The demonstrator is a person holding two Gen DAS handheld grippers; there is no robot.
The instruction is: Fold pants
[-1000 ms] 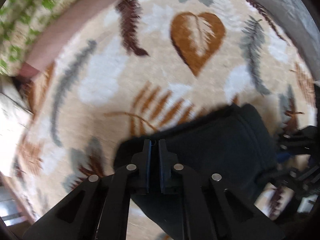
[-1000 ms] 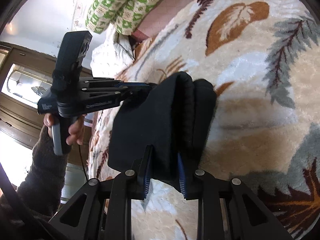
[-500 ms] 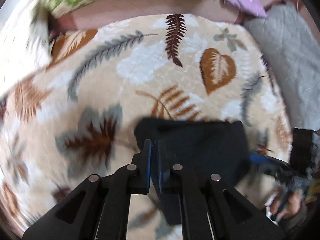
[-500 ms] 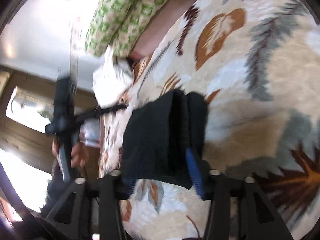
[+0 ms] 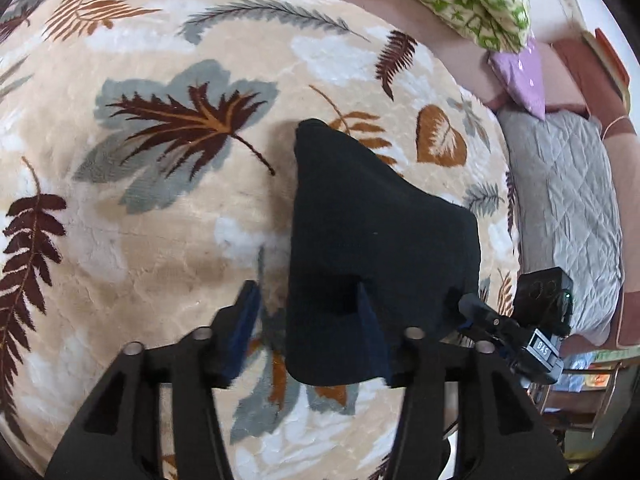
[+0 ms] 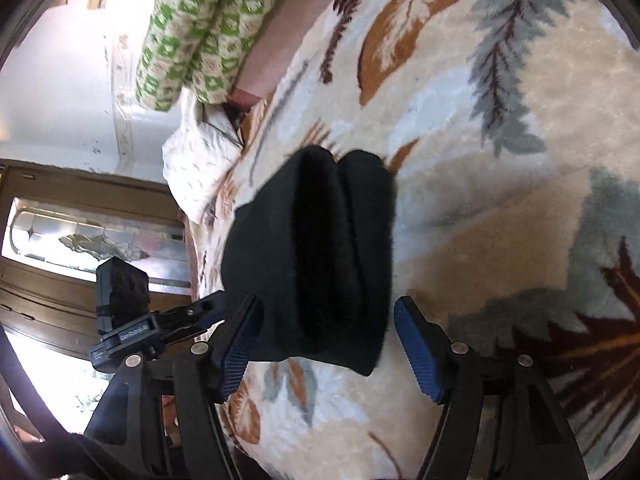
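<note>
Black fleece pants point(image 5: 372, 240), folded into a thick bundle, lie on the beige leaf-print plush blanket point(image 5: 140, 220) of the bed. Left claw point(image 5: 308, 332) and right claw point(image 6: 328, 344) were both clenched on the bundle a second ago; now both are spread wide, released, bundle edge between their fingers. Fold looks done. Label on the far claw's body, beside the bundle, unreadable.

Folded black pants point(image 6: 316, 256) at frame center on a leaf-patterned blanket point(image 6: 500, 184). Right tool point(image 6: 328, 348) at bottom, blue pads spread wide either side of the pants. Left tool point(image 6: 200, 312) at lower left. Green-checked pillows point(image 6: 200, 28) upper left.
</note>
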